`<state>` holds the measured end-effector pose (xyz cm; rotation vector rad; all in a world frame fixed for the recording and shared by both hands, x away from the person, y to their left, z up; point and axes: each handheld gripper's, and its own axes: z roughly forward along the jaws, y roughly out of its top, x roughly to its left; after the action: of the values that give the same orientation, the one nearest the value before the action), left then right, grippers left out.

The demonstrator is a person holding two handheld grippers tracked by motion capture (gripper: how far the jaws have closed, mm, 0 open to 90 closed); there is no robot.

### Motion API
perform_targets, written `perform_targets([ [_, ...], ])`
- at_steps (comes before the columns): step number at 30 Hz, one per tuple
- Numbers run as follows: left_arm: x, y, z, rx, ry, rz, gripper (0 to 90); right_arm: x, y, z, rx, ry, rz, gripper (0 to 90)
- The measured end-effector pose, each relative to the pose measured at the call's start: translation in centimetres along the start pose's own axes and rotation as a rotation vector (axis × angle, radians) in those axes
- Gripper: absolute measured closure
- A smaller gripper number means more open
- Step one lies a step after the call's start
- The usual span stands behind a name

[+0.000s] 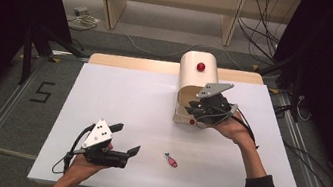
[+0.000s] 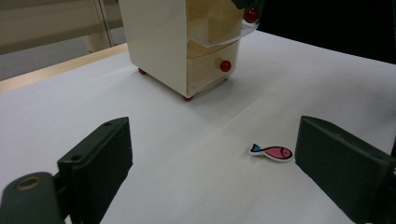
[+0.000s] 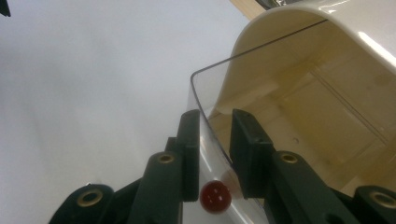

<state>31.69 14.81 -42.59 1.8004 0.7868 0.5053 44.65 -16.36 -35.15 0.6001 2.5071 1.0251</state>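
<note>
Taking the cream cabinet as the landmark: well to its left and nearer the person, the left gripper hovers above the tabletop with its fingers wide apart and empty. Between that gripper and the cabinet, closer to the gripper, lies a small pink fish piece, flat on the white surface. It looks thin, light and stiff, so it would likely need pinching by its edges and could skid.

At the cabinet's front, the right gripper has its fingers closed around the clear curved flap, just above its red knob. The flap looks like thin, slick plastic, probably light but easily flexed; the knob seems the surer hold. A lower drawer with its own red knob sits beneath. Nothing else crowds the cabinet.
</note>
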Motion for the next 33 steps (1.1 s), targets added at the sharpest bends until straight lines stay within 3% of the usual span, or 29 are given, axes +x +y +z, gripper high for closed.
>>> perform_targets([
  [33, 0.0, 0.02, -0.06, 0.002, 0.001, 0.003, 10.9, 0.76, 0.01, -0.56, 0.021, 0.017, -0.027, 77.1],
])
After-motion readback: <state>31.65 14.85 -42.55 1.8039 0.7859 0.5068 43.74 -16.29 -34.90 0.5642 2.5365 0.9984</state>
